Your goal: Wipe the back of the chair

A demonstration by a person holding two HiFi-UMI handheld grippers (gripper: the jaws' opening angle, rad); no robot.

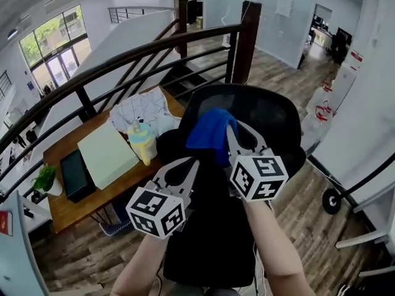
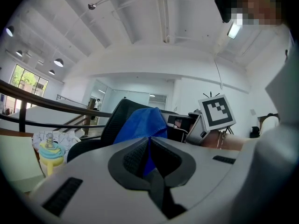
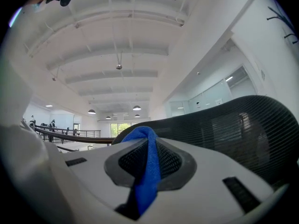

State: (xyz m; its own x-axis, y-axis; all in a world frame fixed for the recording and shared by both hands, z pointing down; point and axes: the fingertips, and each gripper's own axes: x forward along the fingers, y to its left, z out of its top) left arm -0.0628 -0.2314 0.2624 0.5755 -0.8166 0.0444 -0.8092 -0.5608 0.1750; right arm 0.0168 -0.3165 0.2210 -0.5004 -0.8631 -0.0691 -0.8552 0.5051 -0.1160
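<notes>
In the head view, the black mesh chair back (image 1: 274,119) is seen in the middle, in front of a wooden desk (image 1: 65,209) and a dark stair railing (image 1: 123,59). A blue cloth (image 1: 208,130) is draped on the upper left part of the chair back. The right gripper (image 1: 233,137) is pressed into the cloth from the right. The left gripper (image 1: 195,161) is held just below the cloth's lower edge, with its tips drawn together.

In the left gripper view, the jaws are seen almost pressed together. A thin strip of the blue cloth (image 2: 140,122) is caught in the slit between the pads (image 2: 133,157), and the rest is bunched just beyond the tips. The right gripper's marker cube (black and white) (image 2: 216,112) is seen to the right.

In the right gripper view, the jaws are clamped on a fold of the cloth (image 3: 148,167), which runs up between the pads and over the tips. The mesh of the chair back (image 3: 243,129) is seen close behind.
</notes>
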